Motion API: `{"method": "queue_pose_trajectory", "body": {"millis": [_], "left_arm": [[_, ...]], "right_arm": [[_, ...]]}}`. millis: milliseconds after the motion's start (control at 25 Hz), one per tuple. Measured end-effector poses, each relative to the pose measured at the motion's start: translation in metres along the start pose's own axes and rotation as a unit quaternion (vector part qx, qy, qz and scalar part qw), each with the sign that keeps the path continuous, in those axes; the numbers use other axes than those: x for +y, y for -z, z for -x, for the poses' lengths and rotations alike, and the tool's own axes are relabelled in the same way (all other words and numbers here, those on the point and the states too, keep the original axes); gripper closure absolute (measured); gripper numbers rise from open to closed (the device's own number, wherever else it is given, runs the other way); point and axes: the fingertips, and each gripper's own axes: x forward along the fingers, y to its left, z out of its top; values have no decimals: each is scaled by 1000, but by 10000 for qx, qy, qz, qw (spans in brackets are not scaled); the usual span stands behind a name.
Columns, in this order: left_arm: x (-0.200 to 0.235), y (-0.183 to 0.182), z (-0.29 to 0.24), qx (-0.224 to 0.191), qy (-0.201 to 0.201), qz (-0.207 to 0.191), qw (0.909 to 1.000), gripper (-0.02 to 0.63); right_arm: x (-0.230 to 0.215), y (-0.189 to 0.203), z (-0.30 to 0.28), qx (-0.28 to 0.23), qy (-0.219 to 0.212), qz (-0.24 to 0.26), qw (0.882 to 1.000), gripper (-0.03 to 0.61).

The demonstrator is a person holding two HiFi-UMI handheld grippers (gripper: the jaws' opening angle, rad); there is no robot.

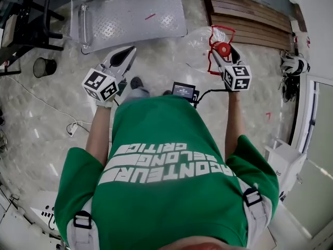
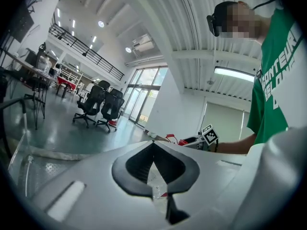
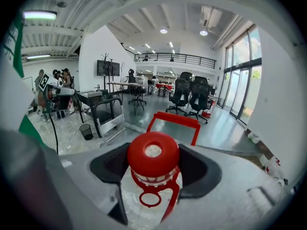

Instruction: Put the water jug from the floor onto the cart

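Red-capped water jug [image 3: 152,158] clamped at neck in right gripper [image 1: 223,51], right of cart [image 1: 130,15], not yet over deck. Left gripper [image 2: 153,147] closed, empty. Advice: support underneath, swing left, lower slowly.

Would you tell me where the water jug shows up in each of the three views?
Head view: upper right, the water jug, red cap visible.
Left gripper view: small, just right of centre.
Right gripper view: dead centre, cap between the jaws.
Shared landmark: the green shirt.
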Motion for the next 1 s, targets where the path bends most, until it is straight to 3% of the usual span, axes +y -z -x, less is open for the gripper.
{"method": "queue_pose_trajectory", "body": {"millis": [520, 1000], "left_arm": [[63, -18, 35, -71, 27, 51, 10000, 598], [96, -26, 33, -136, -249, 129, 9995, 598]], "right_arm": [[32, -41, -49, 29, -109, 110, 9999, 281], [62, -76, -124, 7, -778, 432, 9960, 281]]}}
